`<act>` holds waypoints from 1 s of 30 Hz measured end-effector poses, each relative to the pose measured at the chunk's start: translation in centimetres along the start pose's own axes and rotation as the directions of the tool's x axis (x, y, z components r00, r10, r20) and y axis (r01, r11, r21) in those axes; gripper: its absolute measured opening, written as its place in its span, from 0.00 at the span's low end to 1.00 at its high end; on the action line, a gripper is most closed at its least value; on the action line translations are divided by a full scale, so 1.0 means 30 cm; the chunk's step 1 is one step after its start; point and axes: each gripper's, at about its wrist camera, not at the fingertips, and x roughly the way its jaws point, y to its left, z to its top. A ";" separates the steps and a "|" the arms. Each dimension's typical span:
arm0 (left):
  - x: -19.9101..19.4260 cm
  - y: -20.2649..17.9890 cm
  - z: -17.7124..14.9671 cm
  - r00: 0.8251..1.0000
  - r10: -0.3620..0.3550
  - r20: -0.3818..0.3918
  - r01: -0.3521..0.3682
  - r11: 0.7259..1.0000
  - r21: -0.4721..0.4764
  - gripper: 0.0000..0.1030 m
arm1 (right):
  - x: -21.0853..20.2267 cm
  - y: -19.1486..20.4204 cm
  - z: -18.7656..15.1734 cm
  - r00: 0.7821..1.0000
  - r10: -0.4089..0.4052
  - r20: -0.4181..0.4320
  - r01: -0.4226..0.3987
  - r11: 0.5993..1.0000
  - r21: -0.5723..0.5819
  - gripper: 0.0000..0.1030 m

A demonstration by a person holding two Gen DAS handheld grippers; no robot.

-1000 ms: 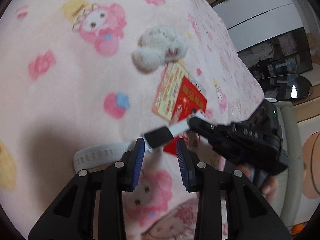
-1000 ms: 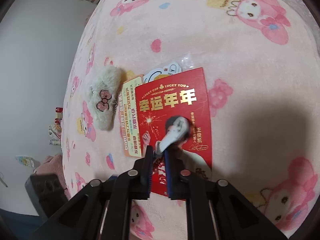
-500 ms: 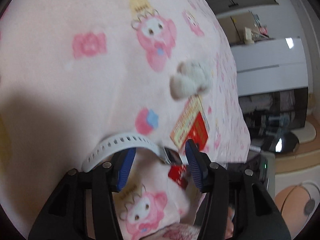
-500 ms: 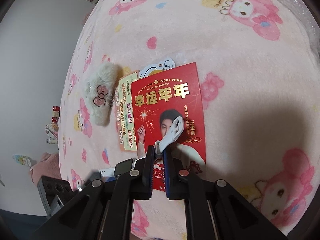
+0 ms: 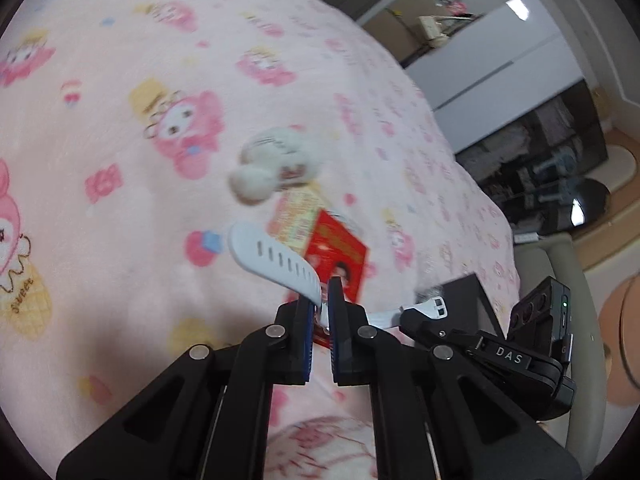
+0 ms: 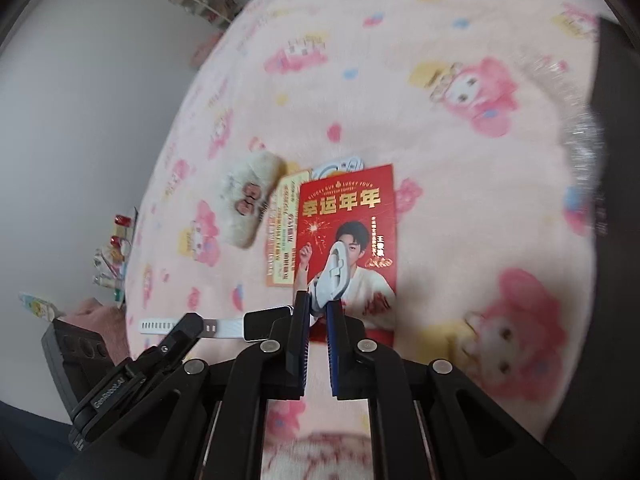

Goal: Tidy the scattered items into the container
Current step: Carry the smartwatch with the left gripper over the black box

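Watch is held lifted over the pink blanket, strung between both tools: left gripper has just clamped the holed strap, right gripper is pinched on the buckle strap, likely for carrying flat. Fluffy clip and red card are left lying.

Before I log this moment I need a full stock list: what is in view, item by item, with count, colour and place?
smartwatch: one, white strap and dark face, held above the blanket between both grippers
plush toy: one, cream with a pink bow, on the blanket left of the cards
red card: one, red with gold lettering, flat on the blanket
yellow card: one, yellow-orange, partly under the red card
white sticker: one, showing beyond the red card's top edge
blanket: one, pink with cartoon print
left gripper: black, shut on one strap
right gripper: black, shut on the other strap
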 end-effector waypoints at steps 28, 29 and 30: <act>0.151 -0.927 -0.463 0.964 -0.121 -0.238 0.222 0.859 0.461 0.04 | -0.952 -0.501 -0.267 0.924 -0.184 0.335 0.137 0.978 0.160 0.06; 0.176 -0.952 -0.472 0.963 -0.112 -0.244 0.219 0.853 0.474 0.04 | -0.966 -0.517 -0.258 0.923 -0.195 0.333 0.149 0.976 0.158 0.06; 0.198 -0.974 -0.480 0.965 -0.099 -0.243 0.210 0.846 0.490 0.04 | -0.976 -0.534 -0.244 0.921 -0.207 0.331 0.163 0.974 0.156 0.06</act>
